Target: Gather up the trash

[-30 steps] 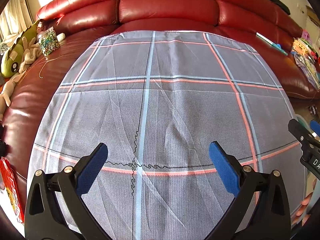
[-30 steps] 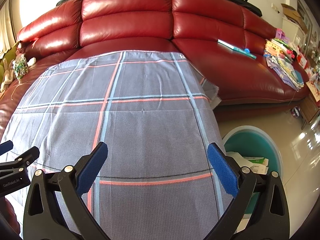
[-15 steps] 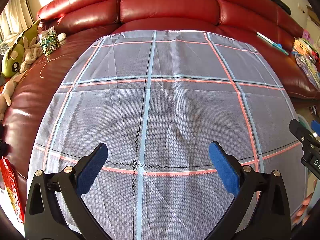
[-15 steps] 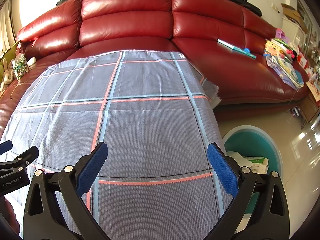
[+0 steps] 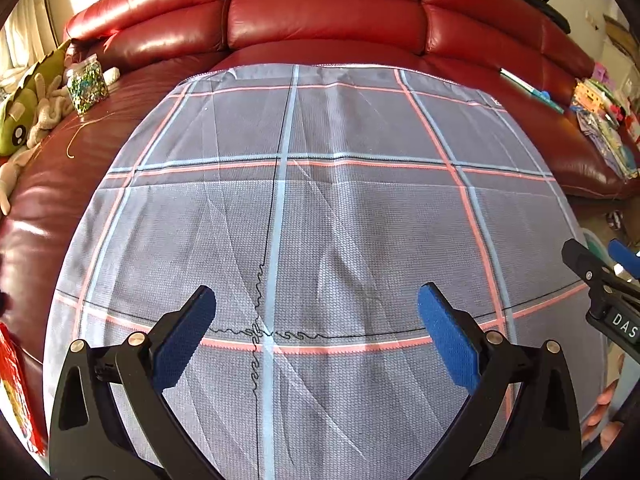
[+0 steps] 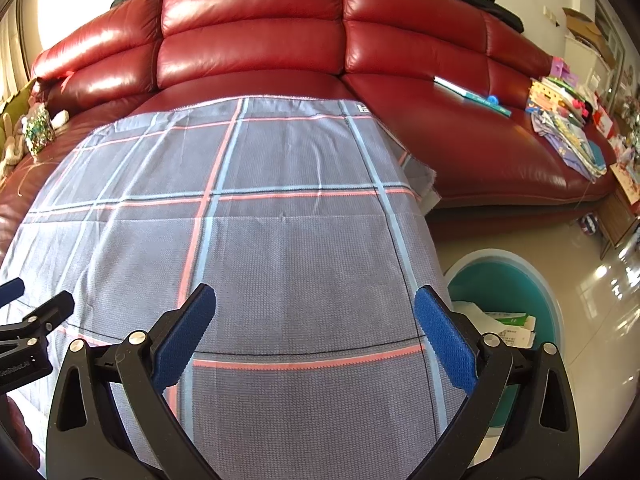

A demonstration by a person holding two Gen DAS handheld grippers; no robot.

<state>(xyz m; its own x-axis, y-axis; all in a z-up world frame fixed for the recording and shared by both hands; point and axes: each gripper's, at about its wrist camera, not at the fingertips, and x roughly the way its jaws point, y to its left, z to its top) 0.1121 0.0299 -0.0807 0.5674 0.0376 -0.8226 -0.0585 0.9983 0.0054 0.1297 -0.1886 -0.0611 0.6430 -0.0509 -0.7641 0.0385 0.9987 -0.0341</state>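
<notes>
At my far left, a green stuffed toy (image 5: pixel 16 120) lies on the seat of the red leather sofa (image 5: pixel 320 16), with a clear jar of glittery bits (image 5: pixel 86 84) just beside it. At the bottom left edge of my left view a red printed package (image 5: pixel 16 384) shows only in part.

A grey cloth with pink and pale blue stripes (image 5: pixel 320 208) covers the surface in front of me, and its far edge reaches the sofa seat. My left gripper (image 5: pixel 316 316) hangs over this cloth with its blue-padded jaws spread wide and nothing between them. Below it a wavy black stitch line crosses the cloth.

My right gripper (image 6: pixel 314 312) hangs over the right part of the same cloth, its jaws likewise wide apart and holding nothing. Each gripper shows at the edge of the other's view, so the two sit side by side.

To the right of the cloth, down on the shiny floor, stands a teal bin (image 6: pixel 540 292). The trash (image 6: pixel 504 324), white paper and a small green-and-white carton, lies inside it, partly hidden behind my right finger.

Further right on the sofa seat lie a thin book (image 6: pixel 472 96) and a heap of colourful papers and toys (image 6: pixel 568 128).
</notes>
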